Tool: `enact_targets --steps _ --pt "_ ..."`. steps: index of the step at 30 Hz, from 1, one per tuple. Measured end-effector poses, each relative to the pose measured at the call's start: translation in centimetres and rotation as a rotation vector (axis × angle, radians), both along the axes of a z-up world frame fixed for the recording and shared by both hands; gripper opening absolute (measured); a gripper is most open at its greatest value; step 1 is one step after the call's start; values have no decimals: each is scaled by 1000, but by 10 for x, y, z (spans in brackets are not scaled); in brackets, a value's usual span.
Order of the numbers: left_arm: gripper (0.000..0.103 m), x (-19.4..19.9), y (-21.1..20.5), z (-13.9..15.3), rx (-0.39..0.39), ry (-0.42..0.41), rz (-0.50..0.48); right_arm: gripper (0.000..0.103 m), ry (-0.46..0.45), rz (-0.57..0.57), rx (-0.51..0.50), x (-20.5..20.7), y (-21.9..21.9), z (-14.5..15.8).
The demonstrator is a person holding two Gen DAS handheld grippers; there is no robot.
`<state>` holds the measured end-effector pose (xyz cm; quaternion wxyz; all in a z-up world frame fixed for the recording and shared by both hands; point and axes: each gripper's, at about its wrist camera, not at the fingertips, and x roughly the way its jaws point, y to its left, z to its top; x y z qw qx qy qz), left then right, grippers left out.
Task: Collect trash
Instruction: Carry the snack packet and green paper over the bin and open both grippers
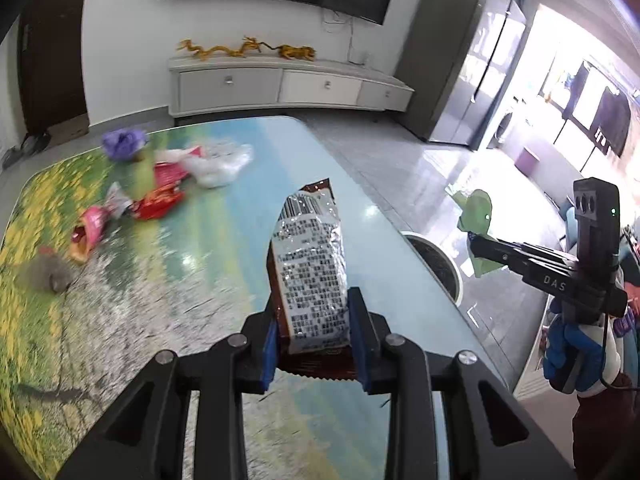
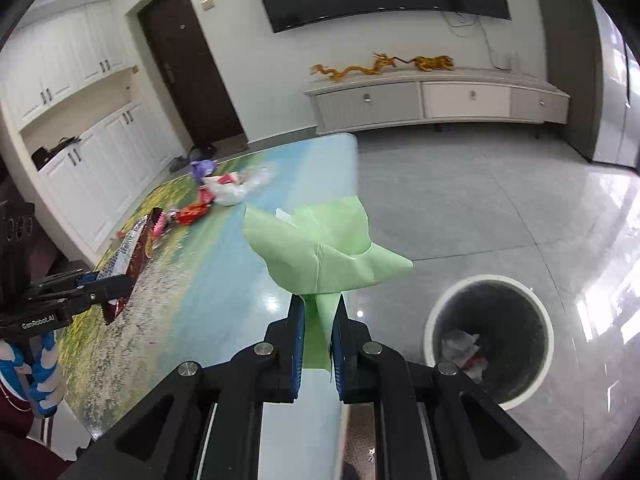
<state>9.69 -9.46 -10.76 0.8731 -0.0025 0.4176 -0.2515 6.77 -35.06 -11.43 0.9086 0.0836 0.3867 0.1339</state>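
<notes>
**Both grippers carry trash above the table, bin on the floor beside it**

Left wrist view: the left gripper [image 1: 312, 344] has its blue pads closed narrowly on the lower end of a silver-and-brown snack wrapper [image 1: 310, 264], which stands up between the fingers with its printed back facing the camera. Below it lies the table [image 1: 224, 240], covered with a landscape print. More trash sits in a loose group at the far left of the table: a purple bag [image 1: 122, 143], a clear plastic bag [image 1: 222, 164], a red wrapper [image 1: 158, 202], a pink wrapper [image 1: 90, 232] and a blurred grey lump [image 1: 46, 274]. Off the table's right edge, the white rim of the trash bin [image 1: 434, 258] shows on the tiled floor. Further right, the right gripper [image 1: 476, 238], held in a blue-and-white gloved hand [image 1: 576, 356], pinches a green scrap.

Right wrist view: the right gripper [image 2: 318, 332] is closed tight on a crumpled piece of green paper [image 2: 320, 248], which fans out above the fingertips, over the table's right edge. The round trash bin [image 2: 488, 332] stands on the floor just right of the table, below and right of the gripper, with some wrappers already inside. At far left, the left gripper [image 2: 108, 290] holds the snack wrapper over the table.
</notes>
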Motion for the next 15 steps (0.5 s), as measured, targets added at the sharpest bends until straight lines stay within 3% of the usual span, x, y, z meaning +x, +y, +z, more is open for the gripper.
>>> enact_targets --steps 8,15 --pt "29 35 -133 -3 29 35 -181 12 65 -199 77 5 -104 -36" --pt "29 60 -236 -18 81 53 -279 12 126 -282 111 23 -160 -64"
